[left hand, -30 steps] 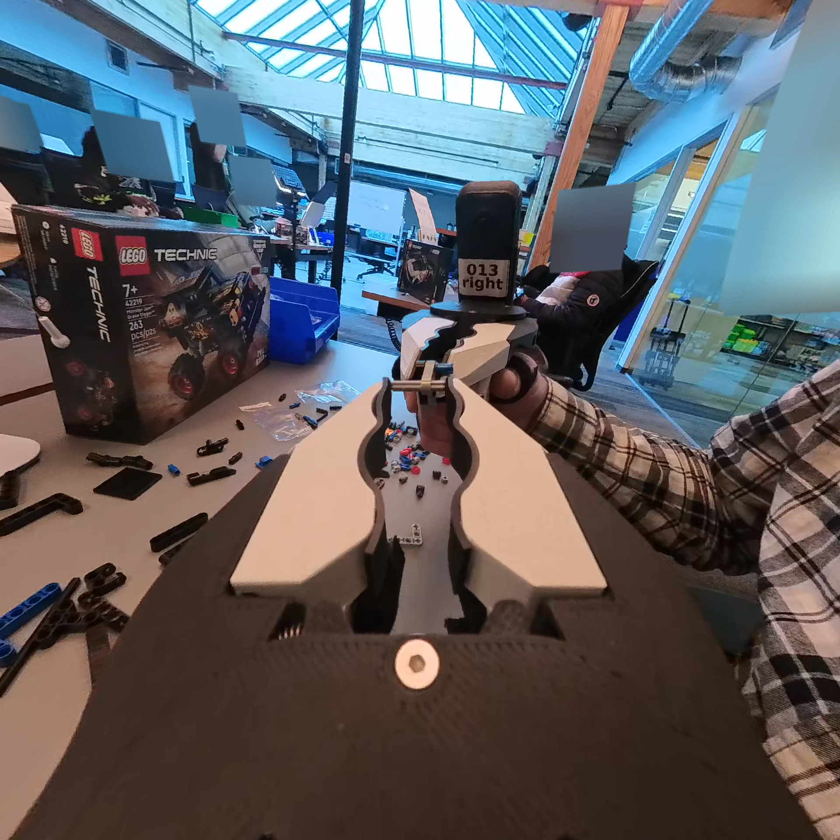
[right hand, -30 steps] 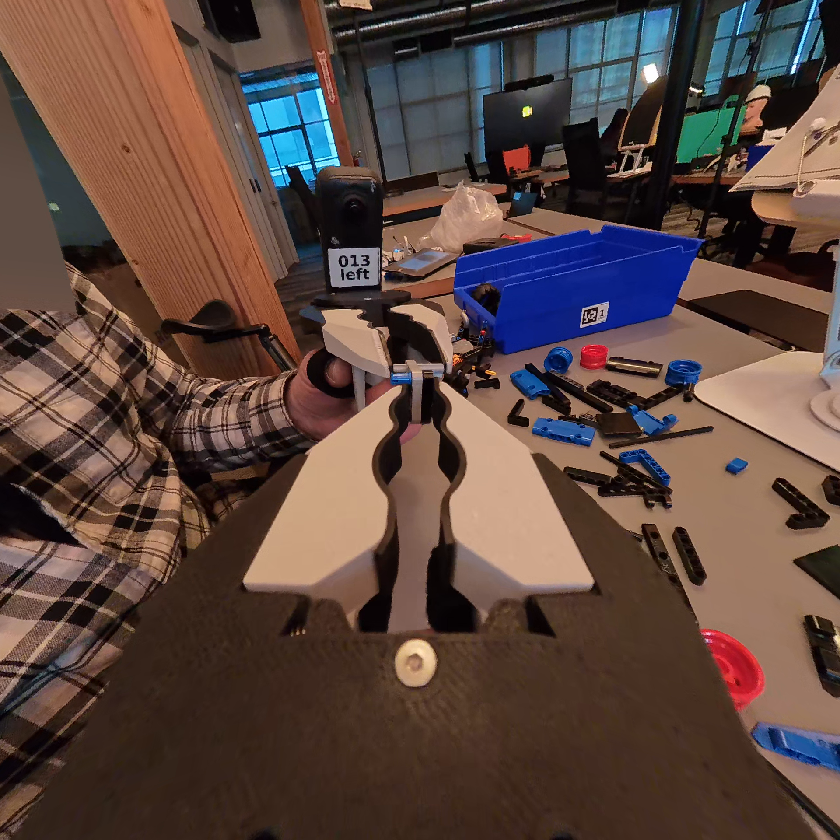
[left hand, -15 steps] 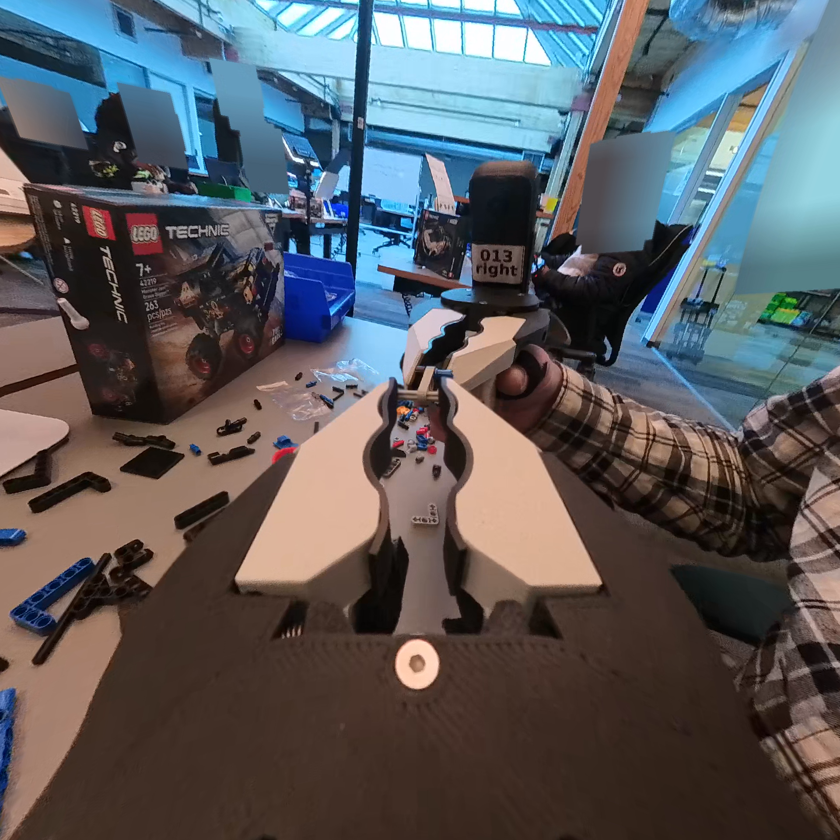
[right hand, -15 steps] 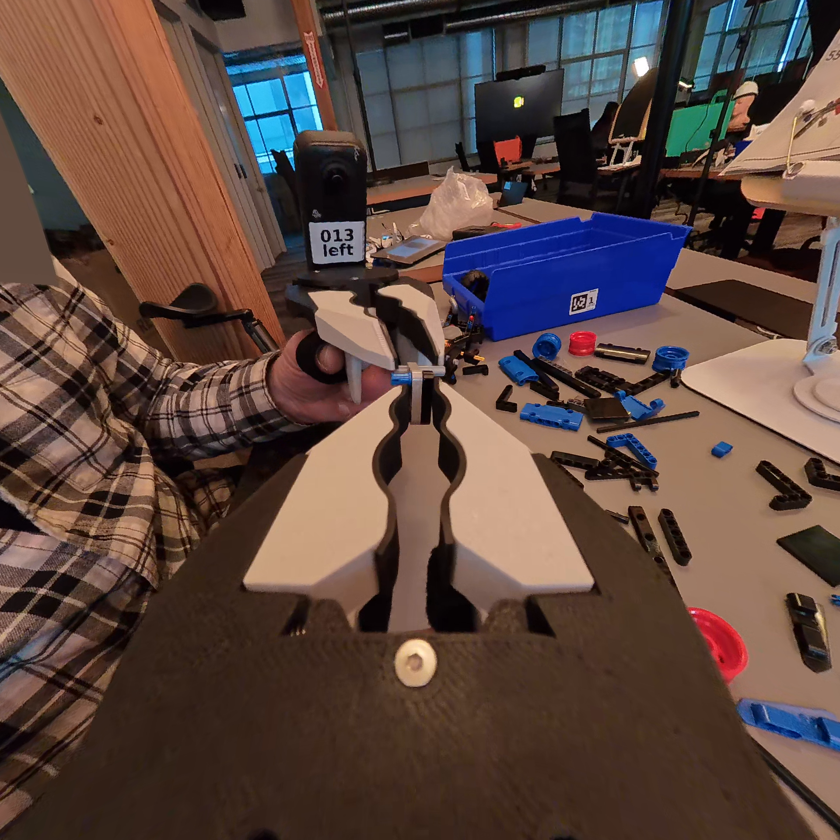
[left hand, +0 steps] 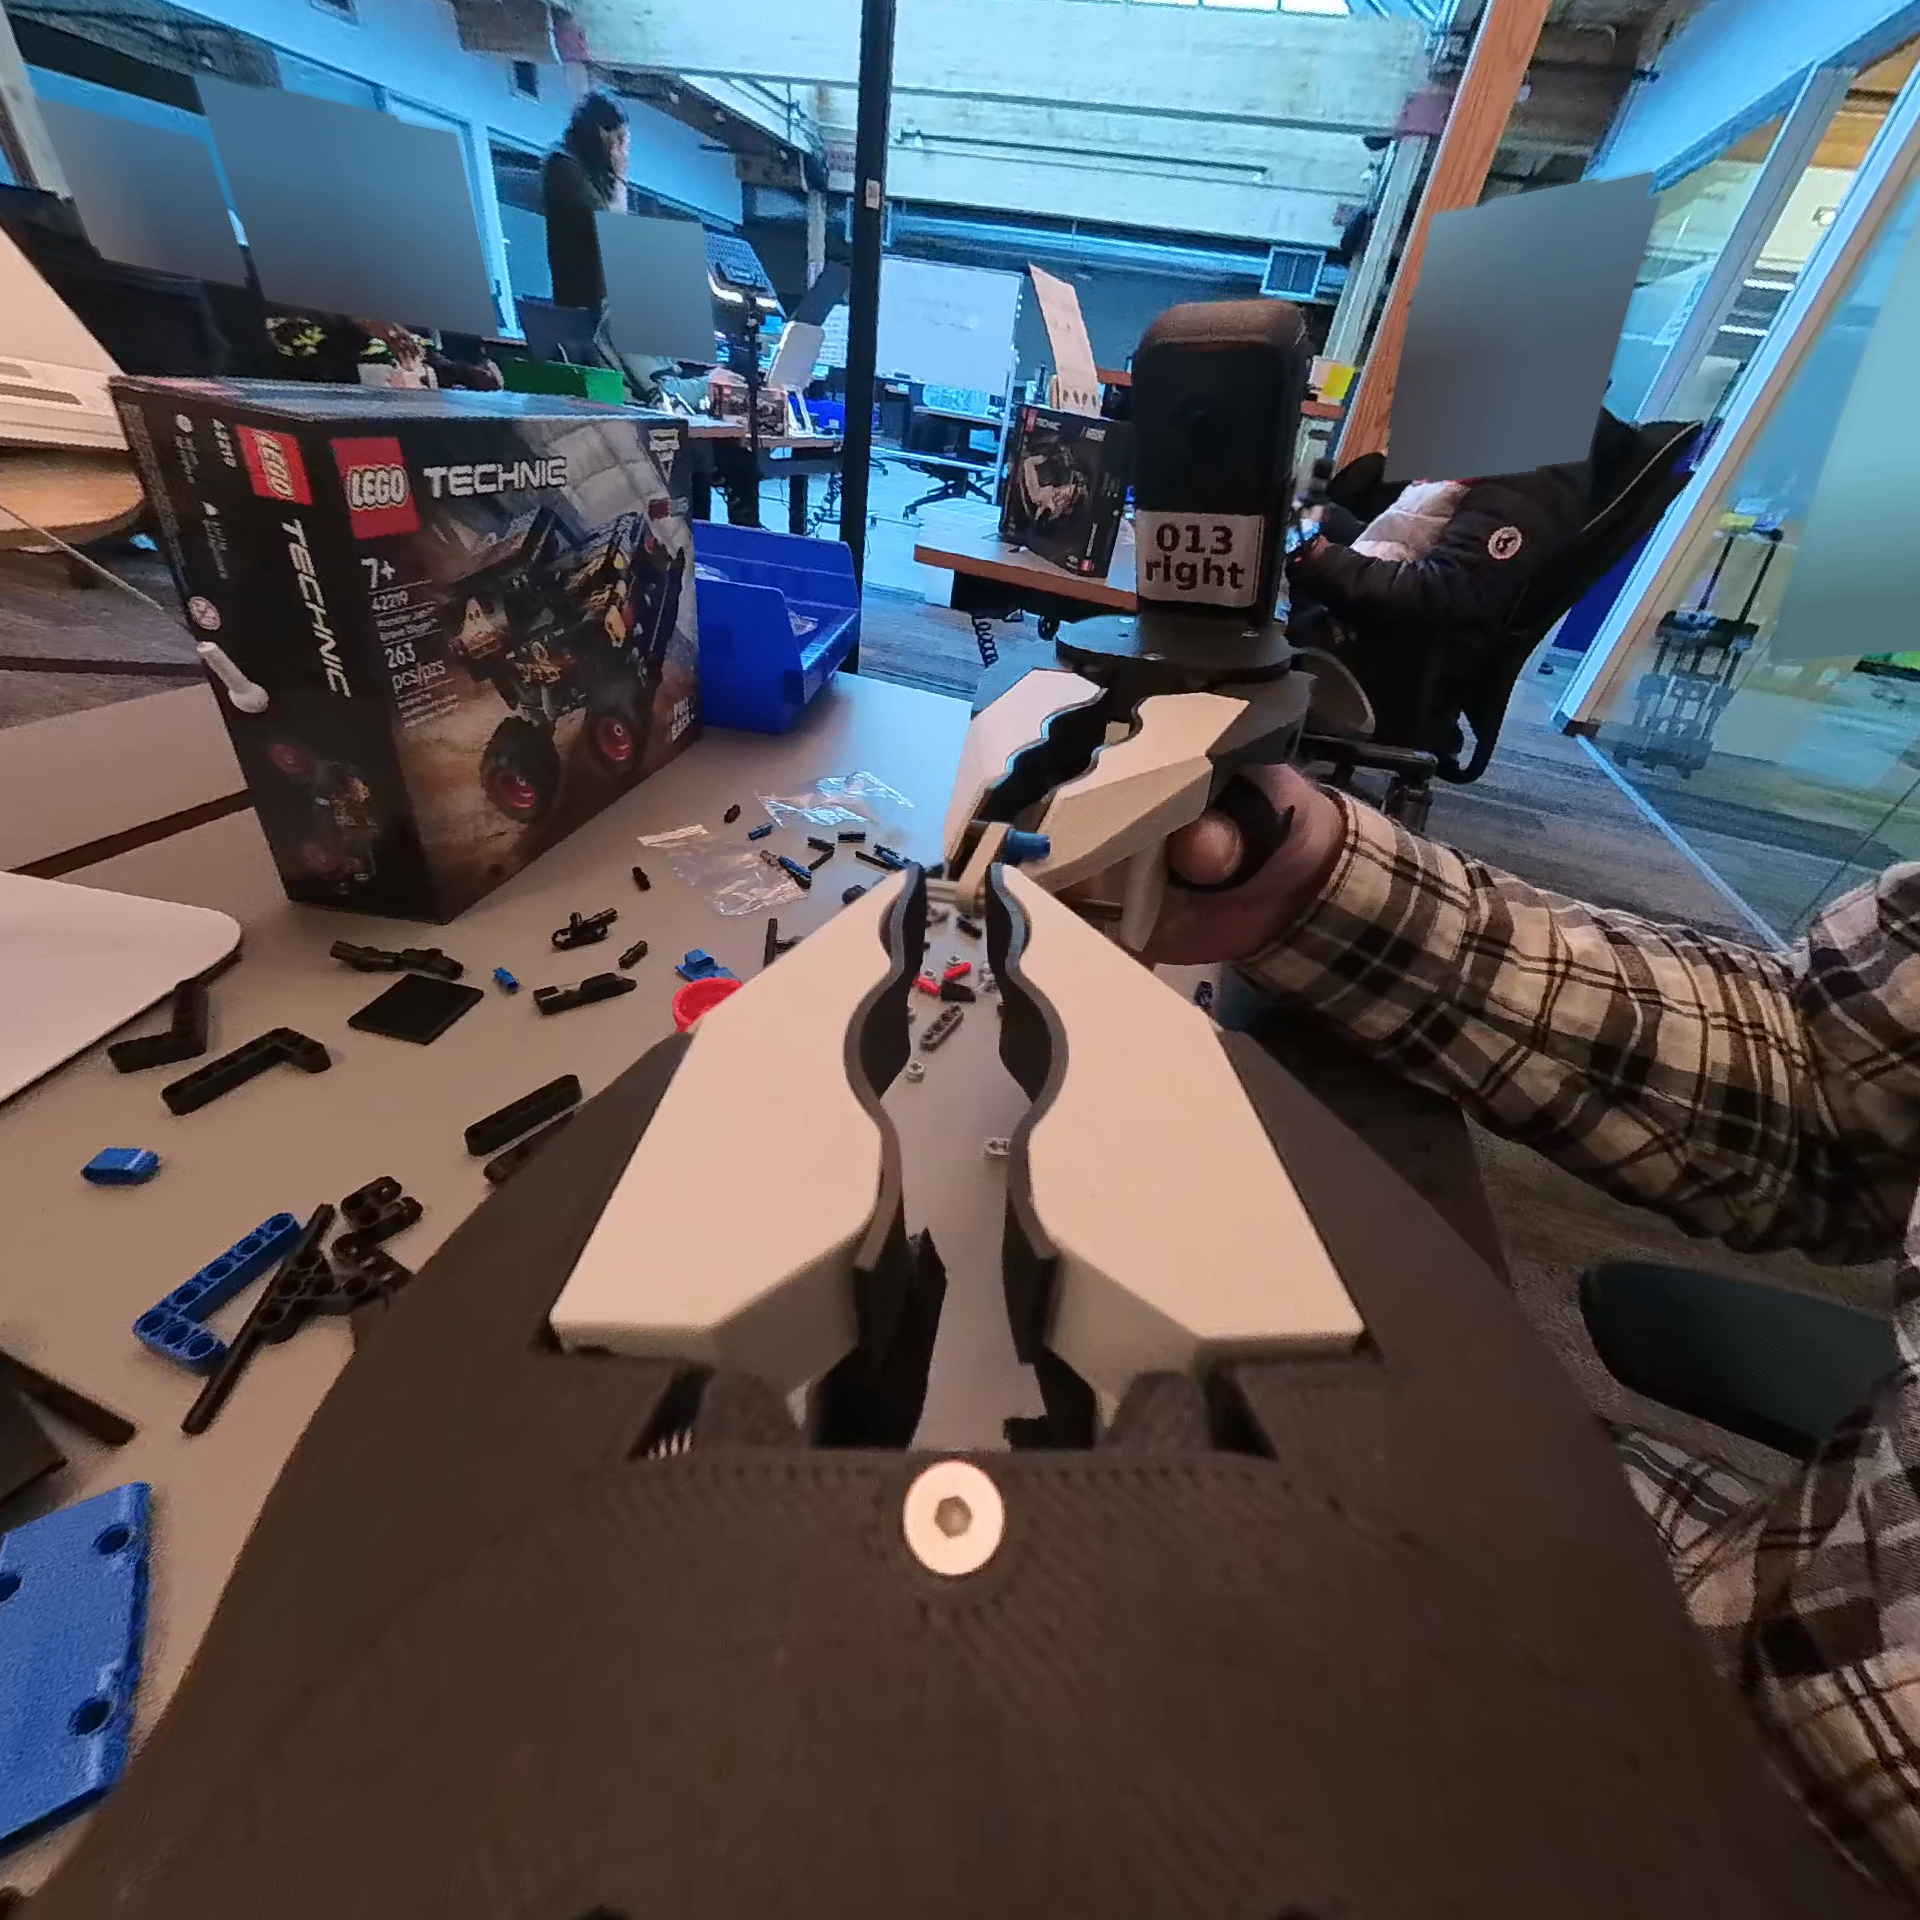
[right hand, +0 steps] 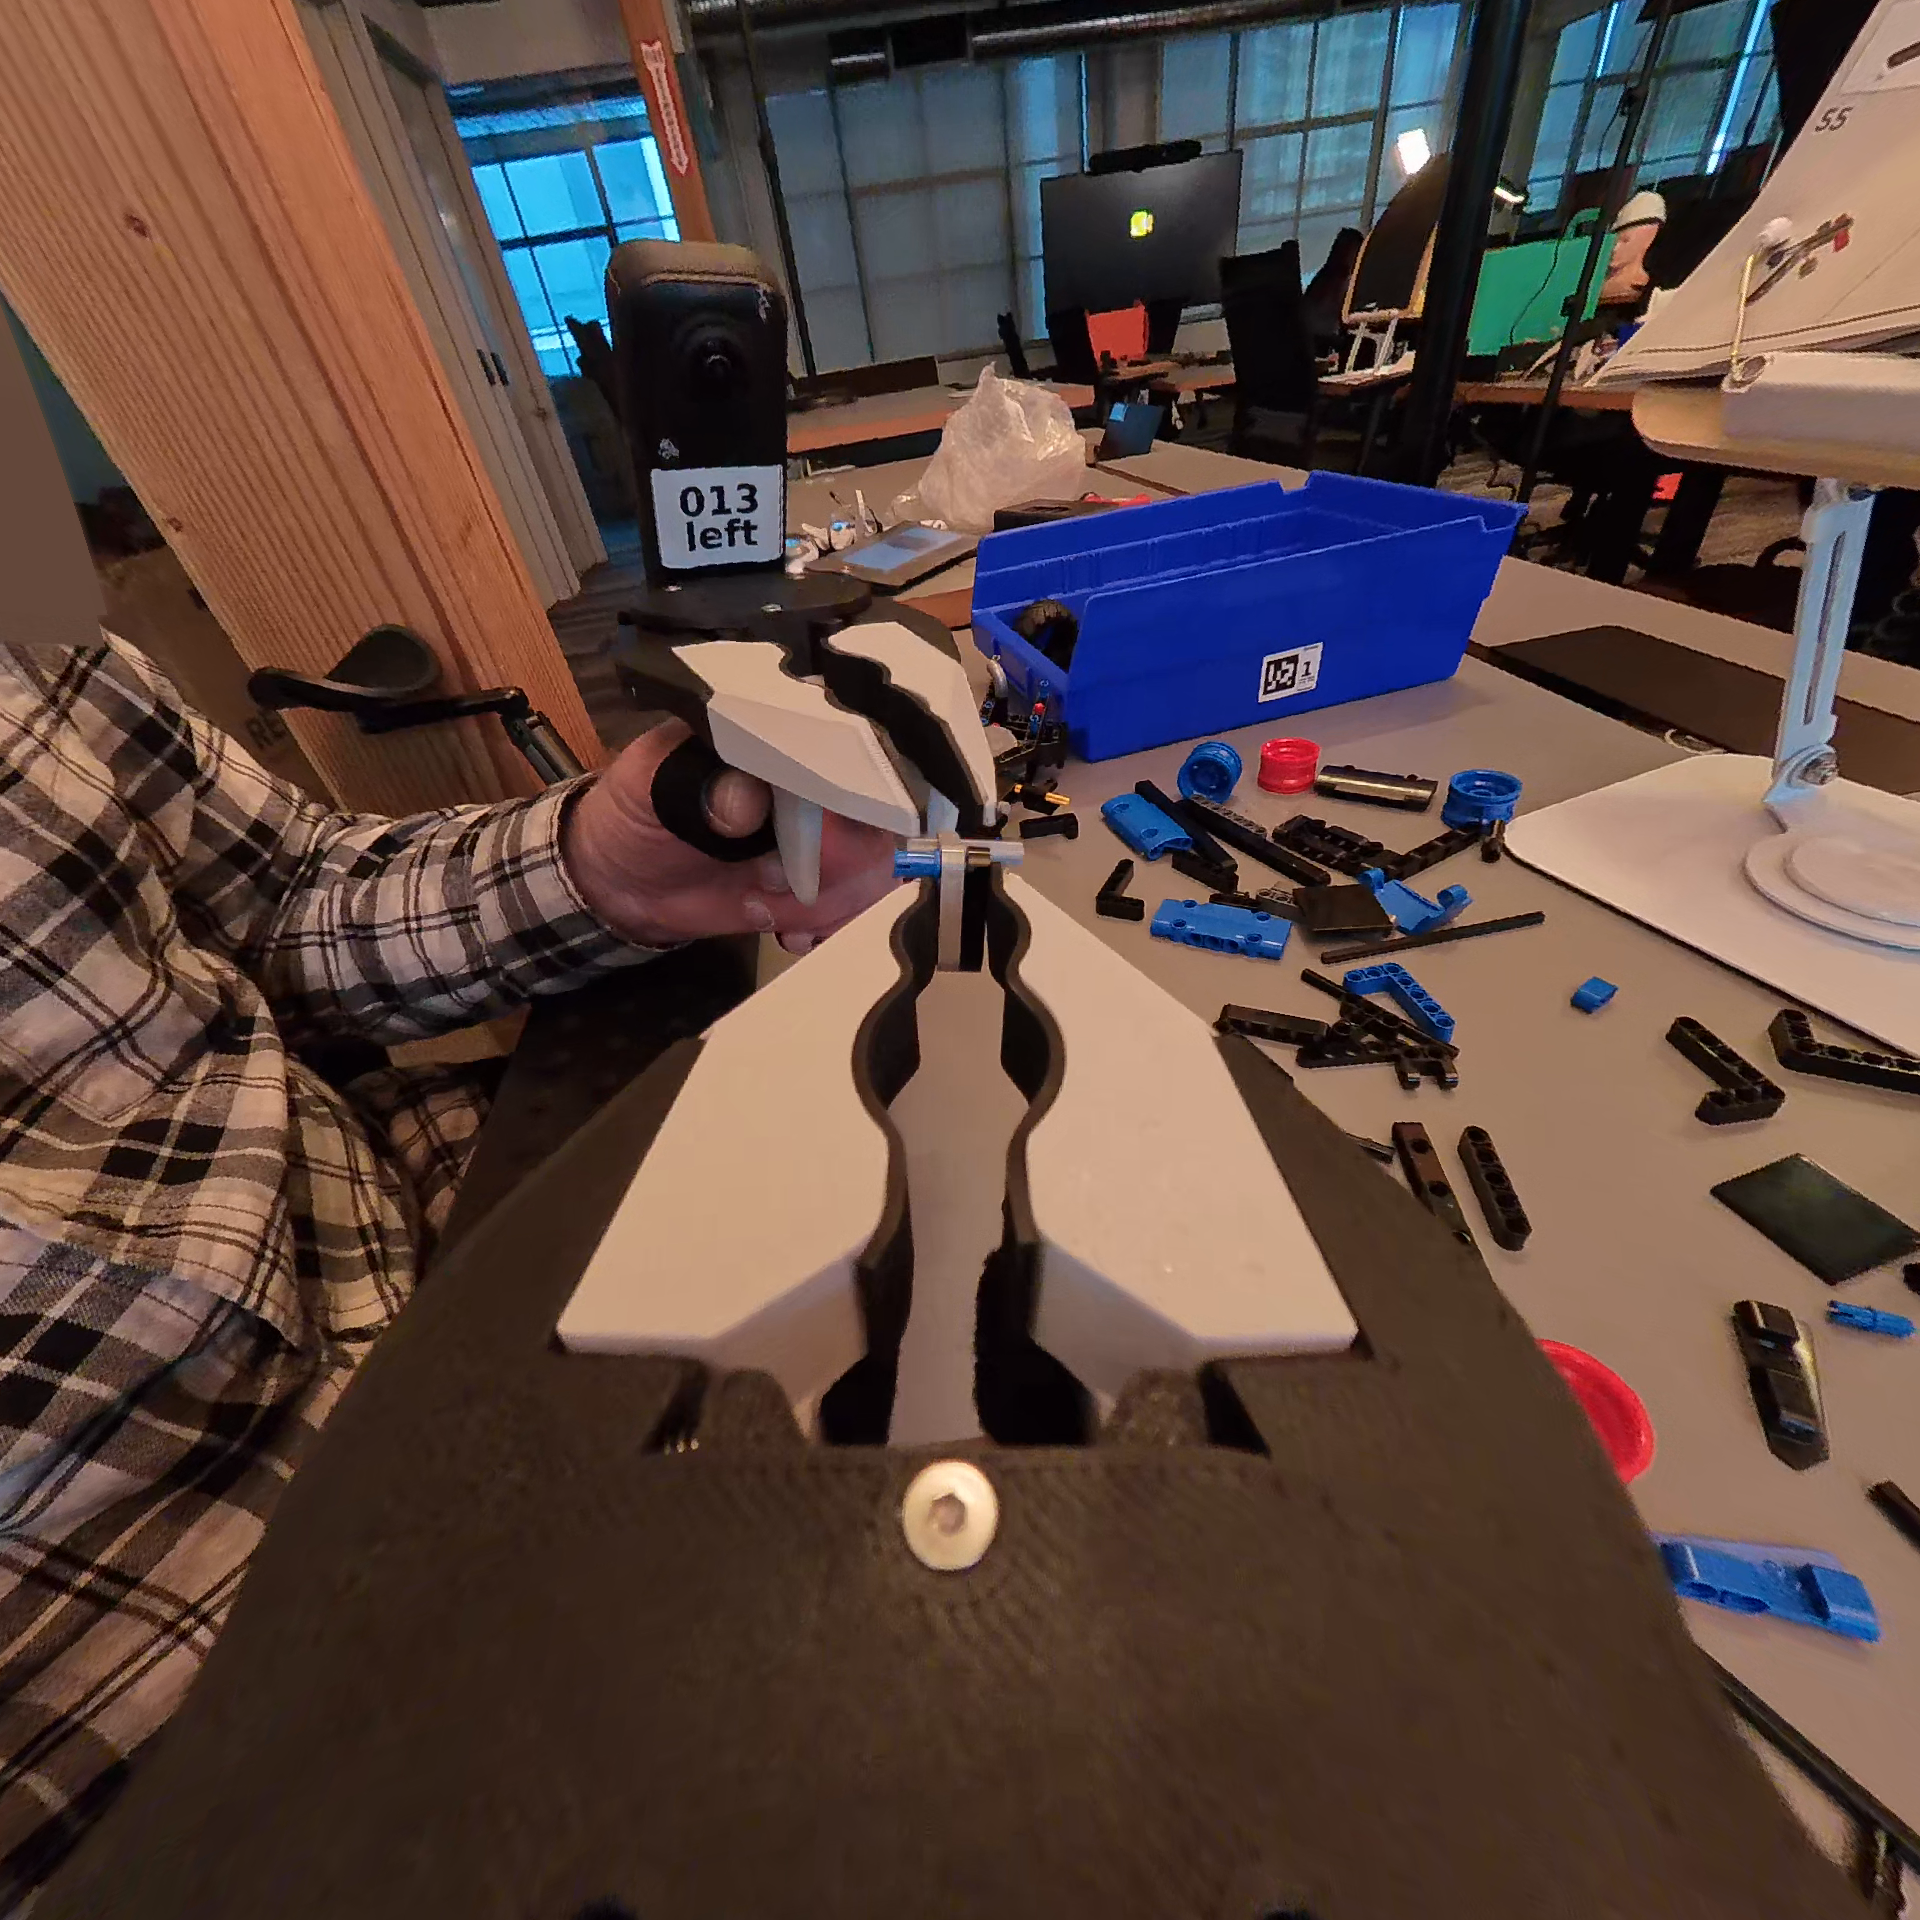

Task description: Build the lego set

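Observation:
My right gripper [right hand: 958,896] is shut on a small stack of a grey and a black beam [right hand: 951,914], held above the table. A pin runs through the stack, with a blue end [right hand: 912,860] on the left and a light end [right hand: 1000,852] on the right. My left gripper [left hand: 953,883] faces it tip to tip. Its jaws are closed to a narrow gap on the light end [left hand: 940,889]. In the right wrist view the left gripper [right hand: 966,823] touches the stack from above. In the left wrist view the right gripper [left hand: 977,847] shows with the blue end [left hand: 1027,844].
A set box [left hand: 436,644] stands at the back left, with a blue bin [left hand: 769,634] beside it. Another blue bin [right hand: 1247,613] and a white stand base [right hand: 1662,862] are on the right. Loose black, blue and red parts [right hand: 1382,1029] lie scattered on the grey table [right hand: 1621,1122]. The tips of both grippers are at nearly the same place.
Both grippers have tilted and shifted while staying together at the held piece. The left gripper's jaws have narrowed. The stack with its pin stays in the right gripper.

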A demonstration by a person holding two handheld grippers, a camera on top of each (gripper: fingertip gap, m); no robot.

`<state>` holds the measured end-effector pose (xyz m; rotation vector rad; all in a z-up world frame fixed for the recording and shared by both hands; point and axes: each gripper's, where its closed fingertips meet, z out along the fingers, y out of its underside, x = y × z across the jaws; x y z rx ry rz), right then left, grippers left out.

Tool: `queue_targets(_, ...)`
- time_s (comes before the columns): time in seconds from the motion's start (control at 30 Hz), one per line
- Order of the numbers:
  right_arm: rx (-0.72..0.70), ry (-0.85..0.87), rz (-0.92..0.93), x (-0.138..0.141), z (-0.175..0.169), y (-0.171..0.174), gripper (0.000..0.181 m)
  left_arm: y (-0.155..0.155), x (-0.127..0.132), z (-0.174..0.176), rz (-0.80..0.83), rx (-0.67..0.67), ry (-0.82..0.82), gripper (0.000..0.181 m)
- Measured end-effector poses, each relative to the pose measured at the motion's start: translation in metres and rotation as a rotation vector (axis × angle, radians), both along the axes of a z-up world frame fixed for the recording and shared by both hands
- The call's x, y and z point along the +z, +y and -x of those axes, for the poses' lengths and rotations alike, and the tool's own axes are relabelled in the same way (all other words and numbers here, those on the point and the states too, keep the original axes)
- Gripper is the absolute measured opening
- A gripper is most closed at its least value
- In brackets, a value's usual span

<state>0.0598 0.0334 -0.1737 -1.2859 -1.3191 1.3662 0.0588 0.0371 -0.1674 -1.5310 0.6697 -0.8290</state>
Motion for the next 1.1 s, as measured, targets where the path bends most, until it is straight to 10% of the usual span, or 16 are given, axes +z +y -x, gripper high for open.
queue_targets(1.1,0.078,0.056,0.119,0.004,-0.001,-0.004,0.006,-0.002,-0.005,-0.008,-0.133,0.025,0.228,0.022)
